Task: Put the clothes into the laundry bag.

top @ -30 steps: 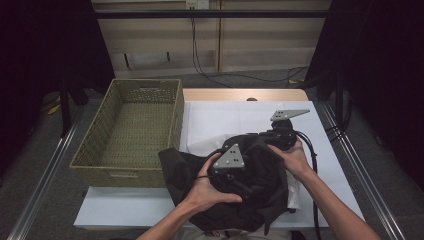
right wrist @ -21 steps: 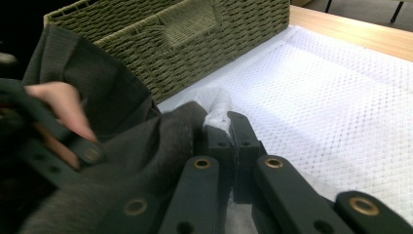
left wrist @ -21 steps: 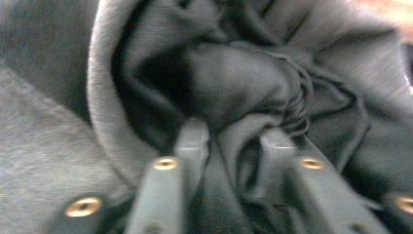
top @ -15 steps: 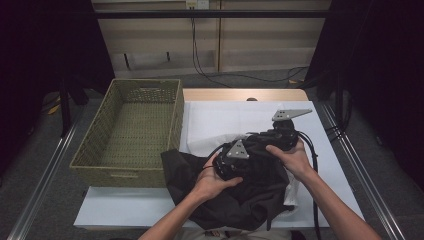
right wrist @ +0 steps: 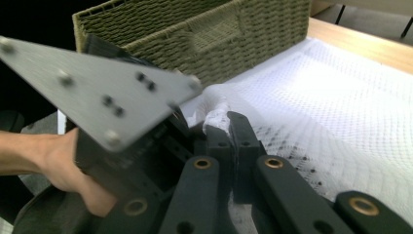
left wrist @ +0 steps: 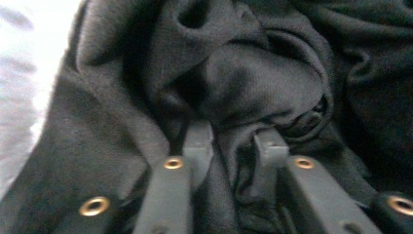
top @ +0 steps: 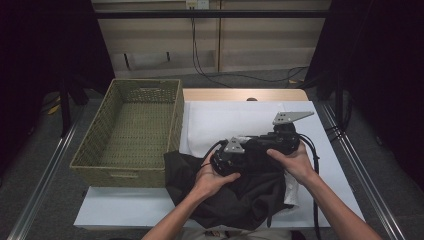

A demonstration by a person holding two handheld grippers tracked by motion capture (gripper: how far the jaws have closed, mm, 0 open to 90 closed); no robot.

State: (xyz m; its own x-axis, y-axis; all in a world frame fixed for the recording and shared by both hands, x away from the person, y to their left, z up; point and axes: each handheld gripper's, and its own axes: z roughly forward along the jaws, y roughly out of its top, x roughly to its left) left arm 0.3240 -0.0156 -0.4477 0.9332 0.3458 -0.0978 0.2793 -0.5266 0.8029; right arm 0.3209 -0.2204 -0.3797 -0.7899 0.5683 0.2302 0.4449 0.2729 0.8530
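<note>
1. The woven basket (top: 131, 131) stands at the left of the table, open-topped, with nothing visible inside. Its near right corner is just beside the dark garment (top: 235, 192).
2. The dark garment lies heaped on the white mesh sheet (top: 235, 120) at the near middle of the table, its left edge reaching toward the basket and its near edge close to the table's front edge.
3. The left gripper (left wrist: 234, 146) is buried in the garment; its jaws stand a little apart with a fold of black cloth bunched between them, so it looks to have a pinch of the fabric.
4. The right gripper (right wrist: 229, 131) sits just right of the left one, jaws nearly closed on a puckered ridge of the white mesh sheet, not on the garment.
5. The step in hand looks like gathering the garment for a lift into the basket. The next move likely calls for the right gripper to let go of the mesh and take cloth instead, or the sheet would rise too.
6. The far and right parts of the sheet are bare, giving room; the lift must clear the basket's right wall.
</note>
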